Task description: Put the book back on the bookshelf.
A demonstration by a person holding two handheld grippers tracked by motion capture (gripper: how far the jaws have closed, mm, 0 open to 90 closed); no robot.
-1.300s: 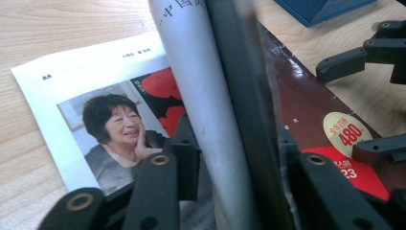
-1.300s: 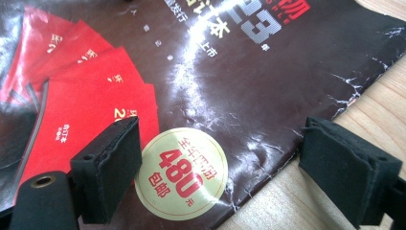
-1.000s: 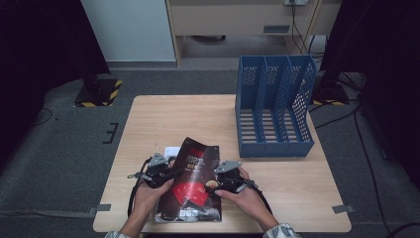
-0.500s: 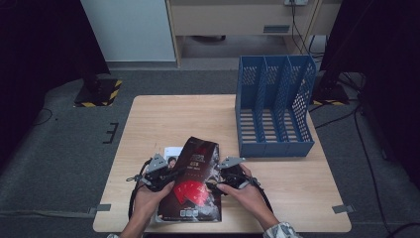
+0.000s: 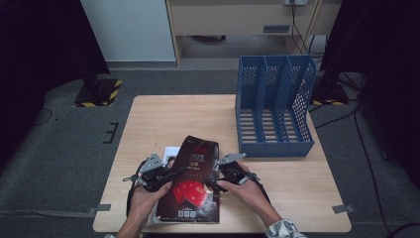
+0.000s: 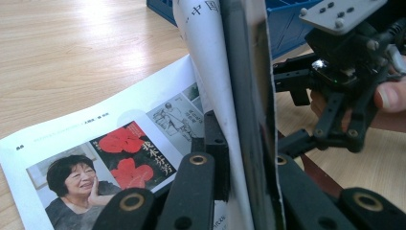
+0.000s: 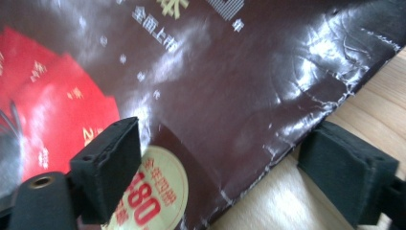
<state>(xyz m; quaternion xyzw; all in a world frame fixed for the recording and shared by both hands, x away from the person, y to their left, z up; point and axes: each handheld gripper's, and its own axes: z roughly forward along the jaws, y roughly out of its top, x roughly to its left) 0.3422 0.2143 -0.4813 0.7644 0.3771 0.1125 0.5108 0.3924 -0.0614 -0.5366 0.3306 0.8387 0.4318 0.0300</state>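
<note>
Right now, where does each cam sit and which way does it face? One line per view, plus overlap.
High view: above the person's side, looking forward and down at the table, blue file rack, magazine; forearms and both grippers show.
Left gripper view: on the left gripper, looking along jaws clamped on the lifted pages.
Right gripper view: on the right gripper, jaws astride the glossy cover.
Shared: the magazine; the right gripper shows in the left gripper view too.

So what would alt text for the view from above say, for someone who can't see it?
A person's two hands, each holding a gripper, the left gripper and right gripper, lift the near-side dark magazine off a wooden table. A printed page shows beneath its left edge. An empty blue file rack stands at the table's far right.
</note>
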